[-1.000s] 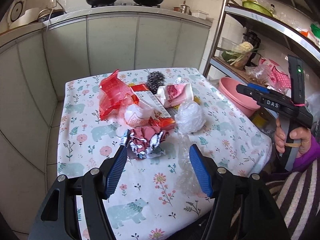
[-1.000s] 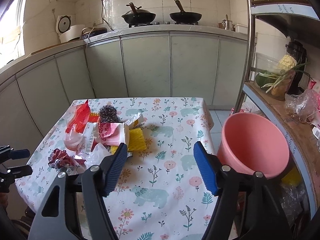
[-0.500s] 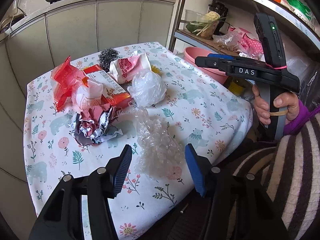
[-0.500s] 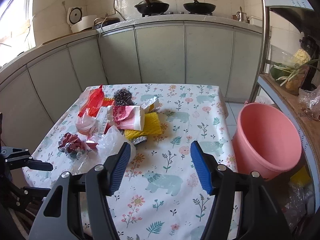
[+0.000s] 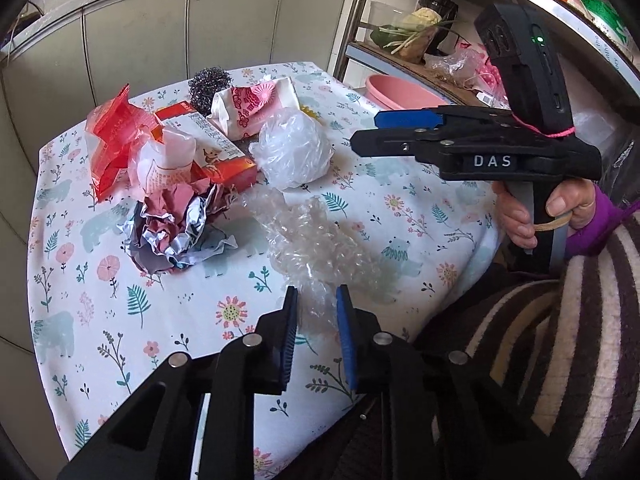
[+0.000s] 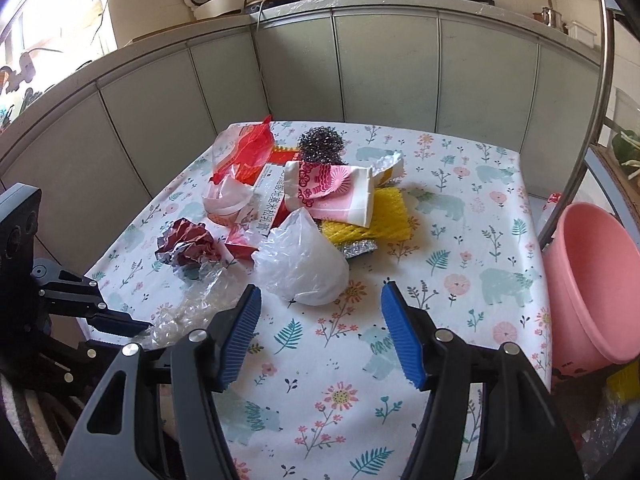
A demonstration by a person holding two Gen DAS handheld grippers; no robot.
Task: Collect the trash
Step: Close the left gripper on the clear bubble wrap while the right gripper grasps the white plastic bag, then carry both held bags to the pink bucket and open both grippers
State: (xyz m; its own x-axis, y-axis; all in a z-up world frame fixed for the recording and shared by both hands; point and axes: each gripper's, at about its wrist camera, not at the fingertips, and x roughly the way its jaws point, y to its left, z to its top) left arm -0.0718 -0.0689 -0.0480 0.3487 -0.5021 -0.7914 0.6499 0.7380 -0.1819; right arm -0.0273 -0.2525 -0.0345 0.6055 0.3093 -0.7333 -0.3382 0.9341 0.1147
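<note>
A sheet of clear bubble wrap [image 5: 320, 240] lies near the front edge of the floral-clothed table [image 6: 460, 320]. My left gripper [image 5: 316, 312] is closing, and its blue pads pinch the wrap's near end between them. Behind it lies a heap of trash: a crumpled foil wrapper [image 5: 176, 232], a white plastic bag [image 6: 304, 264], a red bag [image 5: 116, 132], a printed carton [image 5: 208, 148] and a pink tissue pack [image 6: 332, 192]. My right gripper [image 6: 320, 320] hovers open just in front of the white bag, with nothing between its fingers.
A steel scourer [image 6: 322, 146] and a yellow sponge [image 6: 384, 216] sit at the back of the heap. A pink bucket [image 6: 592, 280] stands on the floor off the table's right side, beside a metal shelf rack. A person's striped sleeve is at the near edge.
My left gripper has dropped toward the bubble wrap and narrowed from wide open to pinching its near end. The right gripper has moved forward and down, closer to the white bag, and stays open.
</note>
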